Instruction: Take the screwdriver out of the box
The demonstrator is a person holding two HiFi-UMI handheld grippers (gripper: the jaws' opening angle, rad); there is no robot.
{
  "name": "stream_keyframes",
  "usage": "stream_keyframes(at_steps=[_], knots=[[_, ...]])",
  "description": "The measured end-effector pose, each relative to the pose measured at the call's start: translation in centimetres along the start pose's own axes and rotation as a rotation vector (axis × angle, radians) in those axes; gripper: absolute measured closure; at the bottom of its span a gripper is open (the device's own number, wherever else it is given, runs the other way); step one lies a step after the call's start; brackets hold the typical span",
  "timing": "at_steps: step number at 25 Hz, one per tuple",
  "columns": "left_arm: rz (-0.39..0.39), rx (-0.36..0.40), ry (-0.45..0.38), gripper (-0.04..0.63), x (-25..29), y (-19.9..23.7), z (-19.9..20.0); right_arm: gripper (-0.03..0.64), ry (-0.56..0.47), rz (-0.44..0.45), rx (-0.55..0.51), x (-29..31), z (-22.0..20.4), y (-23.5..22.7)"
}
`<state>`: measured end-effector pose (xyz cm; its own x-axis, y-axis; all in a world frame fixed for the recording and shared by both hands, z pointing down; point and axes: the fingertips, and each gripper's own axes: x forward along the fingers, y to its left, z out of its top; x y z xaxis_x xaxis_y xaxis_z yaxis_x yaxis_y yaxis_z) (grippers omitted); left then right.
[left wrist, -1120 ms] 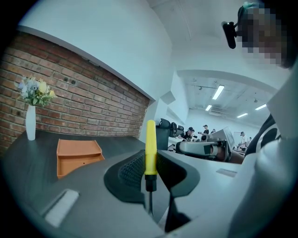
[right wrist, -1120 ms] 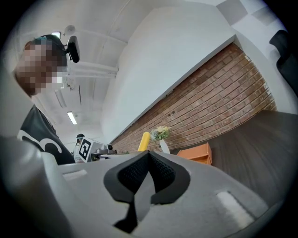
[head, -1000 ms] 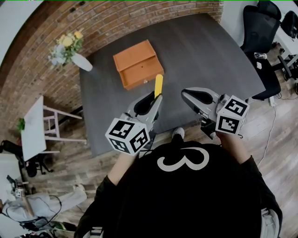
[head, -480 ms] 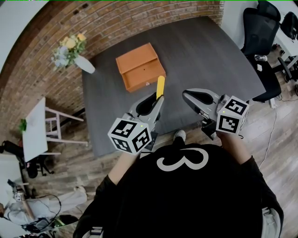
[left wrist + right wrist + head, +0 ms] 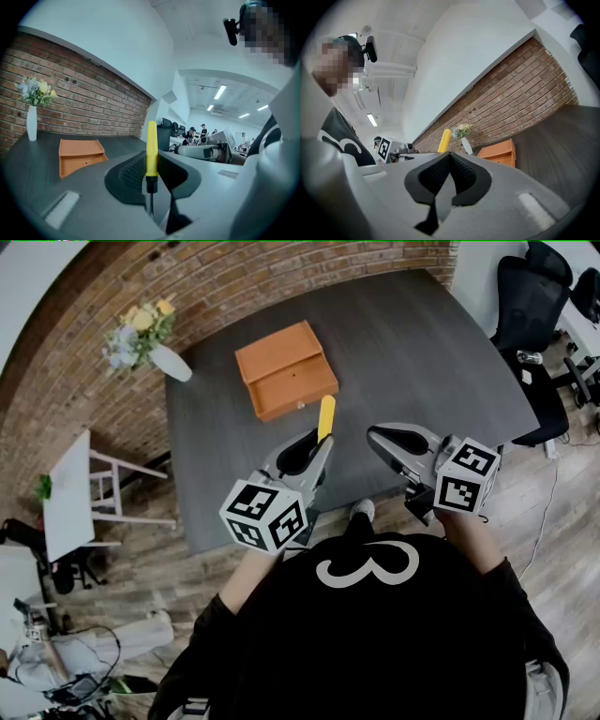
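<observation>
While the left claw (image 5: 150, 176) is clamped only on the thin dark shank of the screwdriver (image 5: 151, 143), the whole yellow handle stands up clear of the pads, so the hold looks top-heavy to me. A jolt or a small loosening could let the tool pivot in the pads or slide out. In the head view it hangs at the centre of the frame, above the near strip of the dark surface (image 5: 422, 343), already out of the orange box (image 5: 281, 367) and just below it in the picture. A drop from here would probably strike the surface and might roll off onto the wooden floor (image 5: 141, 540). The right claw (image 5: 449, 159), to the right of centre, has its jaws together on nothing, so it is not placed to catch anything. Farther up and left, the vase of flowers (image 5: 150, 338) stands well apart and looks safe from a careless swing.
</observation>
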<state>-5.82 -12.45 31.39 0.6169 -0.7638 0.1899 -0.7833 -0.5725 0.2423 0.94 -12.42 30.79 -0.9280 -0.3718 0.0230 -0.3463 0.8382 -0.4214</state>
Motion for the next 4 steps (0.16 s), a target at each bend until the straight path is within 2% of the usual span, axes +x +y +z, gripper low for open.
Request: stream_keyframes(at_steps=[4], knots=[[0.001, -0.005, -0.002, 0.503, 0.28, 0.34, 0.10, 0.615, 0.004, 0.003, 0.001, 0.38, 0.04, -0.36]])
